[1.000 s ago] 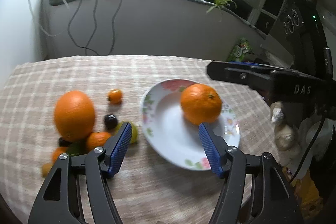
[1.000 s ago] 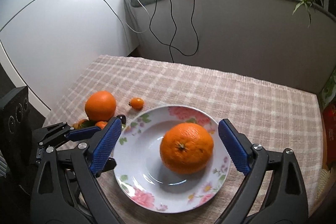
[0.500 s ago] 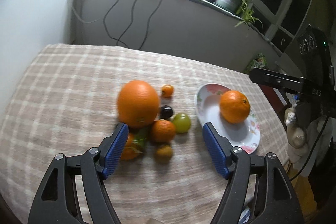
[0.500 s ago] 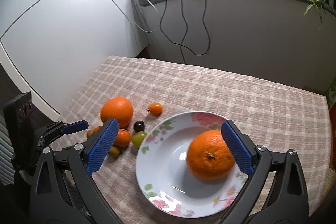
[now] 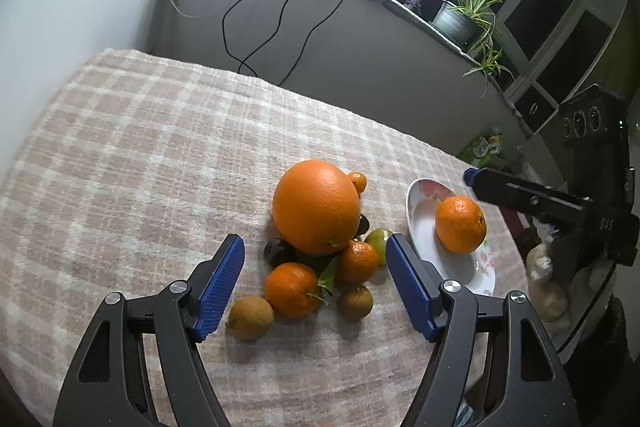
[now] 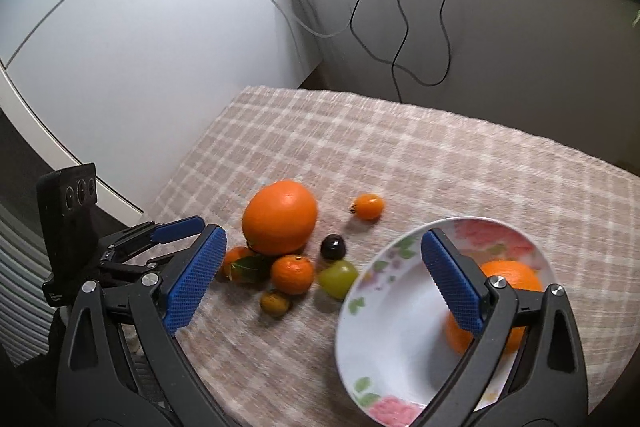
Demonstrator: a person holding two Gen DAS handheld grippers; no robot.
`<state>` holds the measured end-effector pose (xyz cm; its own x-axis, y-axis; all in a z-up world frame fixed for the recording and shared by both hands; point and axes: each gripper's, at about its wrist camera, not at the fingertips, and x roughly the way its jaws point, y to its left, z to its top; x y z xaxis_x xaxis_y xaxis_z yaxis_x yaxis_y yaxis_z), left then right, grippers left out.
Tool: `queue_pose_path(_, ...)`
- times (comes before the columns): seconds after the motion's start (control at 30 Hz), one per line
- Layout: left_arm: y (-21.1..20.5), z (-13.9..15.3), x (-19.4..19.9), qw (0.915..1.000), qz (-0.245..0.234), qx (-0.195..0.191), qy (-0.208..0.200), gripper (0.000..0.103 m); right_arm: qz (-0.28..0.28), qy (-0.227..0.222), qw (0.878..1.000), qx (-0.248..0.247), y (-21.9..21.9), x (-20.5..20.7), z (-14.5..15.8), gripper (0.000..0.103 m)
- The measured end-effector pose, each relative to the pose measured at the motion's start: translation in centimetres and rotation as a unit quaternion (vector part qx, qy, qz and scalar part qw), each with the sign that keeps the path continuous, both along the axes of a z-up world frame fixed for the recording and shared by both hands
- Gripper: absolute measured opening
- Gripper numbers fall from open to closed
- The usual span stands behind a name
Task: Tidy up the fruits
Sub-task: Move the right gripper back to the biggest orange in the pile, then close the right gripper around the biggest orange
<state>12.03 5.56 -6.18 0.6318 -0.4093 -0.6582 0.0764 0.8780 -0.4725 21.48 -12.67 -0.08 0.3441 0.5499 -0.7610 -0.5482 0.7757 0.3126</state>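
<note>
A big orange (image 5: pixel 316 206) (image 6: pixel 279 217) lies on the checked tablecloth with small fruits around it: two tangerines (image 5: pixel 291 289) (image 6: pixel 292 273), a green grape (image 6: pixel 338 278), dark grapes (image 6: pixel 333 247), brown longans (image 5: pixel 250 317) and a kumquat (image 6: pixel 367 206). A flowered white plate (image 5: pixel 424 231) (image 6: pixel 384 331) holds one orange (image 5: pixel 460 224) (image 6: pixel 516 277). My left gripper (image 5: pixel 314 287) is open, hanging over the fruit pile. My right gripper (image 6: pixel 320 279) is open and empty above the plate's left rim and the pile.
The checked cloth (image 5: pixel 160 147) covers the whole table. A white wall and a ledge with cables (image 6: pixel 400 27) stand behind. A potted plant (image 5: pixel 460 15) sits on the ledge. The table's edge runs close to the plate on the right.
Both grippers swung left, from over the plate towards the fruit pile. The left gripper now frames the pile. The fruits and plate have not moved.
</note>
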Motion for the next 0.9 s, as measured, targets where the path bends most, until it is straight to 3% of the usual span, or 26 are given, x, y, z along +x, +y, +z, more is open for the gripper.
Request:
queue_pose_path(0.63, -0.6, -0.5, 2.2, 0.9990, -0.035, 0.026, 0.008, 0.073, 0.000, 0.097, 0.995, 0.018, 4.3, 2.3, -4.3, 0.091)
queue_pose_path(0.9, -1.6, -0.5, 2.6, 0.9985, -0.044, 0.033, 0.007, 0.073, -0.003, 0.113, 0.993, 0.024, 5.0, 2.9, -5.2, 0.089)
